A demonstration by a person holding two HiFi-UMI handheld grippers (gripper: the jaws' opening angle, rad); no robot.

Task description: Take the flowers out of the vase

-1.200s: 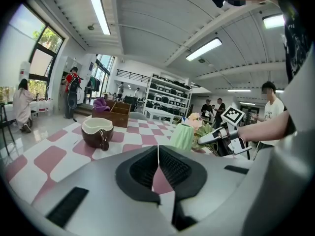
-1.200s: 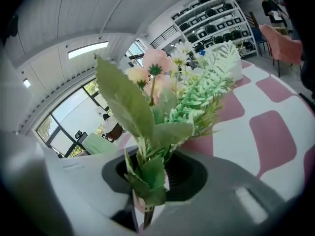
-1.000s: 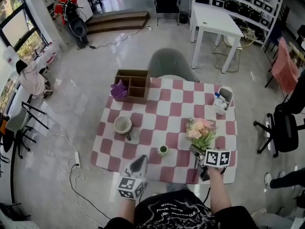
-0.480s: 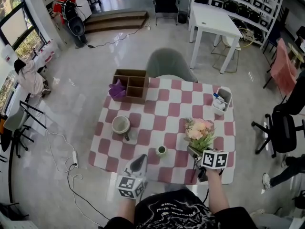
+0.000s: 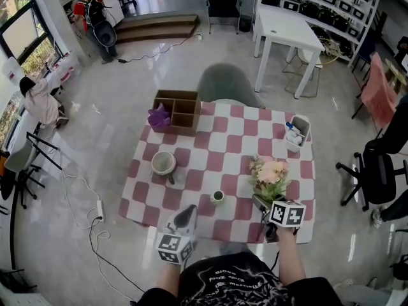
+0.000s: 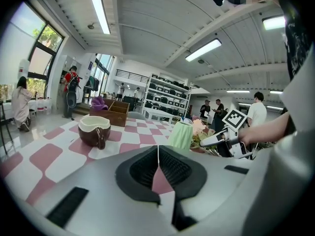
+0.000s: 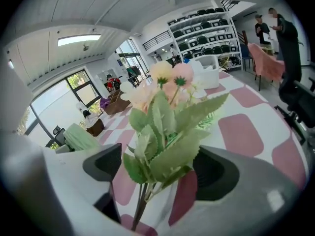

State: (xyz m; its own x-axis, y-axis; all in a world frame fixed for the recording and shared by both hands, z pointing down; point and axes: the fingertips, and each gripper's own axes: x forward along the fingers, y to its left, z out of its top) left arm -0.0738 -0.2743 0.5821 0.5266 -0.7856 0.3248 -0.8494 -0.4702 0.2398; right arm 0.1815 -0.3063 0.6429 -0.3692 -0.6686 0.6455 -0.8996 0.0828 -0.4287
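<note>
The bouquet of pink flowers (image 5: 271, 174) with green leaves lies out of the vase, on the checked table (image 5: 191, 171) at the right. My right gripper (image 5: 261, 204) sits at its stem end. Its jaws are opening, and the stems (image 7: 140, 200) pass between them without either pad pressing on them. The small green vase (image 5: 218, 197) stands empty near the table's middle front, also visible as the vase (image 6: 181, 134) in the left gripper view. My left gripper (image 5: 187, 214) rests at the front edge, jaws shut (image 6: 158, 156) on nothing.
A brown and white mug (image 5: 164, 164) stands at the left. A wooden organiser (image 5: 177, 112) with a purple cloth is at the far left corner, a white basket (image 5: 298, 132) at the far right corner. A grey chair (image 5: 229, 85) stands behind the table.
The right gripper has tipped slightly at the bouquet's stem end, and the bouquet has barely shifted. The left gripper has stayed where it was.
</note>
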